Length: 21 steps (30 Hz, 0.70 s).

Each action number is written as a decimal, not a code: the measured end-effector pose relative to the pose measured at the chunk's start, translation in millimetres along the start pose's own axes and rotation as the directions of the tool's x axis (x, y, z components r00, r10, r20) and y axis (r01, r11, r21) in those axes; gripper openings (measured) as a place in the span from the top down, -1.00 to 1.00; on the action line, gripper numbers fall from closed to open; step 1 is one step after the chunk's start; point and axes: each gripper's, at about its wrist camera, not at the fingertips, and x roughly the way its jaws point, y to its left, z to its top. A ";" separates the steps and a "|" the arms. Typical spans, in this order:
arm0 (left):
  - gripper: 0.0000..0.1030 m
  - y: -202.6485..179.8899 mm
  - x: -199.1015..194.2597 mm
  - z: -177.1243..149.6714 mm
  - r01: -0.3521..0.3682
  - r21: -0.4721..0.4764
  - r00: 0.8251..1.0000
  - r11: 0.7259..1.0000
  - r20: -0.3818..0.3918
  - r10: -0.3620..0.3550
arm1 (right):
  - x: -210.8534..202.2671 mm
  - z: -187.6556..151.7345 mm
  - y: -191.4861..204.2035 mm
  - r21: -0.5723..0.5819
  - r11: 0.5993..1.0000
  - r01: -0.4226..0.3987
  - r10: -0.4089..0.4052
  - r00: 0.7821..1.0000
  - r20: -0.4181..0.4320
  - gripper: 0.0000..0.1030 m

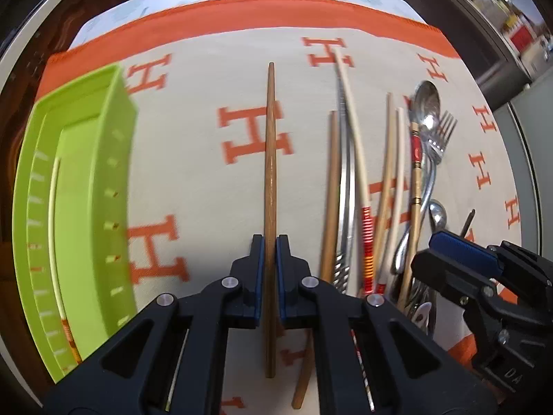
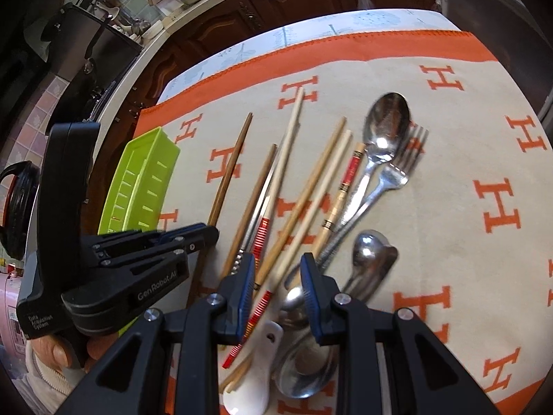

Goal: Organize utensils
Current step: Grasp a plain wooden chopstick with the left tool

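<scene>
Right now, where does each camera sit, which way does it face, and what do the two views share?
Left wrist: on the left gripper, facing forward along its brown chopstick; right gripper at the right edge.
Right wrist: on the right gripper, open over the utensil pile; left gripper and a hand show.
Shared: green tray, patterned cloth.
</scene>
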 end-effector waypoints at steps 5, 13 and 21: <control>0.92 14.6 -12.9 -11.3 0.013 -0.040 1.000 0.999 0.026 -0.012 | 11.5 11.7 12.7 -0.014 1.000 -0.027 0.027 0.999 -0.018 0.48; 0.92 23.9 -47.2 -29.6 0.020 -0.044 0.996 0.999 0.093 -0.016 | 41.2 33.2 23.8 0.076 0.993 -0.089 0.097 0.989 -0.108 0.48; 0.92 38.7 -62.9 -41.4 0.044 -0.059 0.993 0.997 0.112 -0.037 | 58.2 38.5 34.1 0.114 0.993 -0.042 0.060 0.986 -0.154 0.48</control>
